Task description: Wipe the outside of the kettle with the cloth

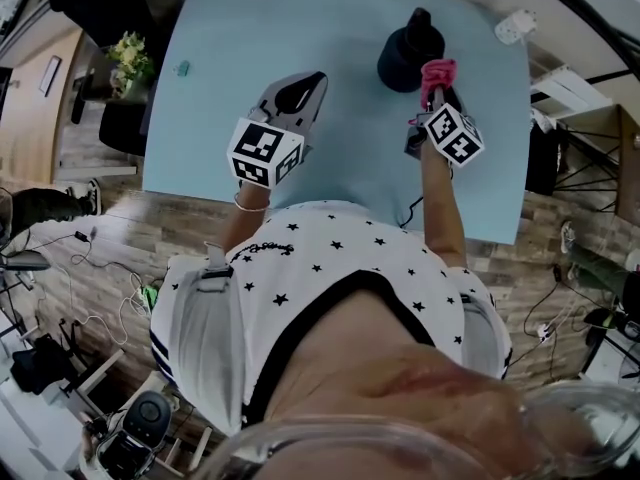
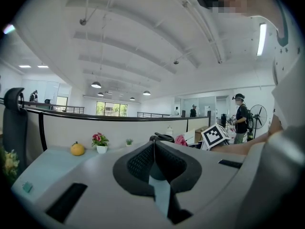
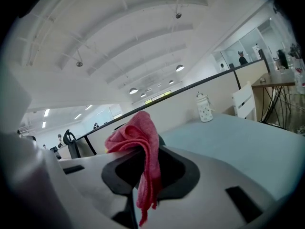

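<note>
Two claws sit over the light-blue worktop, both pointing away from the person. Left claw: tips pressed together, nothing in it, well left of the kettle. Right claw: clamped on the pink cloth, which bunches above the tips and hangs down between them. Black kettle stands upright on the worktop just ahead of the right claw. The cloth is just beside its right flank; can't confirm contact. Far edge: yellow fruit, small potted flower.
</note>
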### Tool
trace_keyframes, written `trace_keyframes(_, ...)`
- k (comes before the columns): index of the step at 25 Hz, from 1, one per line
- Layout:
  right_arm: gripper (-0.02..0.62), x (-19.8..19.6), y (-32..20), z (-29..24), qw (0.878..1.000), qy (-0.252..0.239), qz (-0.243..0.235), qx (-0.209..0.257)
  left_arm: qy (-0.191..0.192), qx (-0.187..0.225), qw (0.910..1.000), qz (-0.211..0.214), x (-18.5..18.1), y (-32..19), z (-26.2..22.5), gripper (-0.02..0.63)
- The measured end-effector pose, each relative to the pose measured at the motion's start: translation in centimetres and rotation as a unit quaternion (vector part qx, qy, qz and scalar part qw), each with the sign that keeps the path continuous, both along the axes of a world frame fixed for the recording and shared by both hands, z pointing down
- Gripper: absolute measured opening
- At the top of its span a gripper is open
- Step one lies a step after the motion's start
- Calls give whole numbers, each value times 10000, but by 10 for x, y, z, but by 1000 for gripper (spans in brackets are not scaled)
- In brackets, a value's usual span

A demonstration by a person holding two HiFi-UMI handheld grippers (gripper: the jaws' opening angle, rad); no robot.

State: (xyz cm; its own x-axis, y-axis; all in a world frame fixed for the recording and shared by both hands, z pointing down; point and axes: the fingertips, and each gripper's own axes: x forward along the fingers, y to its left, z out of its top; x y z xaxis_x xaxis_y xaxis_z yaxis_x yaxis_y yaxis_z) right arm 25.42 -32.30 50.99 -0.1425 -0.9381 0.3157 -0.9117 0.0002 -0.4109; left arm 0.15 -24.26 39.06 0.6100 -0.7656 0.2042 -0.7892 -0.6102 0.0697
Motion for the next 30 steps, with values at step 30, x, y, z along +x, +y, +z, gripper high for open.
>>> trace_keyframes(30, 57, -54, 49, -63, 9906, -128, -518, 1262, 24, -52, 9998, 175, -10, 6, 0, 29)
